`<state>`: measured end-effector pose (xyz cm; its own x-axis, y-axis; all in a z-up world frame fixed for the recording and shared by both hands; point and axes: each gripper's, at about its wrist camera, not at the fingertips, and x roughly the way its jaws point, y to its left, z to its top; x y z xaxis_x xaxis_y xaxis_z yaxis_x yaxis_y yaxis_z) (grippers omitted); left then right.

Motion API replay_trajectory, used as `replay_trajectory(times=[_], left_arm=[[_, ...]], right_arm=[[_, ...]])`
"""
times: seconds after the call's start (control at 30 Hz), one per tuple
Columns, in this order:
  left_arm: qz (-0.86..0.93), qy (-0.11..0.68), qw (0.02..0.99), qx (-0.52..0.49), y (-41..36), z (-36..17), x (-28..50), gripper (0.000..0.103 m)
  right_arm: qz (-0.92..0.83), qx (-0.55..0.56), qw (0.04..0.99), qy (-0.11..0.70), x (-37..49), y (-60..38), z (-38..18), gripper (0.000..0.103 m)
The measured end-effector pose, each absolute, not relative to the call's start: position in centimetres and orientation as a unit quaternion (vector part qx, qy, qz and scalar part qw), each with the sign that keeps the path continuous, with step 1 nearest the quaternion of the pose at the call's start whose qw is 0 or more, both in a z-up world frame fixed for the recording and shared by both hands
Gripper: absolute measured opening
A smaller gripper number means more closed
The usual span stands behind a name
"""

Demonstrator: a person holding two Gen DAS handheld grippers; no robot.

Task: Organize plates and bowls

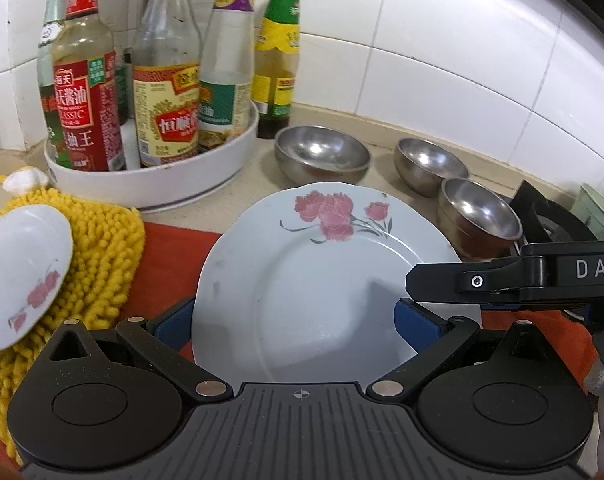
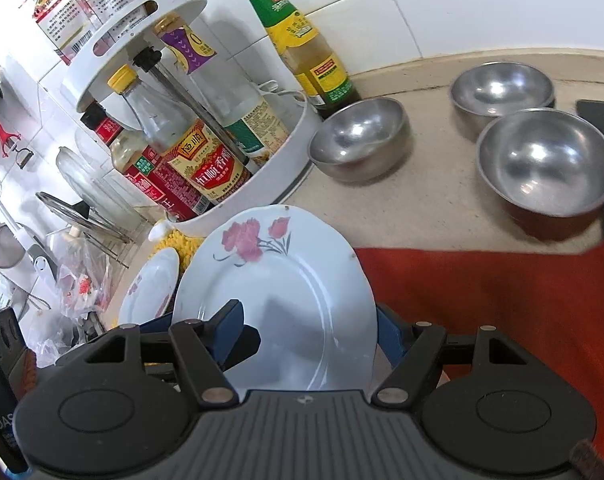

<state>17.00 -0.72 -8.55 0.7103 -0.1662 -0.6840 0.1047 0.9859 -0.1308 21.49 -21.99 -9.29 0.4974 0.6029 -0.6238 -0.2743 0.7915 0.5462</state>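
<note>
White plate: round white ceramic plate with pink flower print point(image 1: 302, 280), lifted above the red cloth point(image 1: 162, 260) on the table point(image 2: 422, 208); rim sits between the pads of both claws.
Left claw: left claw point(image 1: 298, 320) pinches the plate, blue pads at opposite edges of the near rim.
Right claw: right claw point(image 2: 310, 332) also clamped on the same plate, about half spread; its black finger crosses the plate in the left view.
Second plate: smaller white flowered plate point(image 1: 18, 276) rests tilted on a yellow chenille mitt point(image 1: 98, 256), to the left, apart from the held one.
Steel bowls: three round stainless steel bowls point(image 2: 546, 164) stand upright on the table behind the cloth, unstacked; all look empty.
Rack: white round two-tier rack point(image 1: 154, 180), lower tray packed with sauce and vinegar bottles, upper tier with packets; one green-labelled bottle point(image 2: 298, 40) stands outside, just beside the nearest bowl.
Risk 1: two claws on one smooth rim; uneven pull could twist the plate out, it would drop and chip.
Risk 2: far rim swings near the rack and nearest bowl; a knock could tip the loose bottle.
Risk 3: tilted plate on soft mitt may slide if a plate is stacked on it.
</note>
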Motion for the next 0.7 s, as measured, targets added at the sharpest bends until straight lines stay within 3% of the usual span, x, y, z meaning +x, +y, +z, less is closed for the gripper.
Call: replay_trajectory(times=[0.7], left_arm=[[-0.132,0.404,0.905,-0.019,-3.4,-10.8,13.1,0.103]], right_arm=[[0.214,0.212,0.846,0.440,15.0,-26.0,-11.1,0.067]])
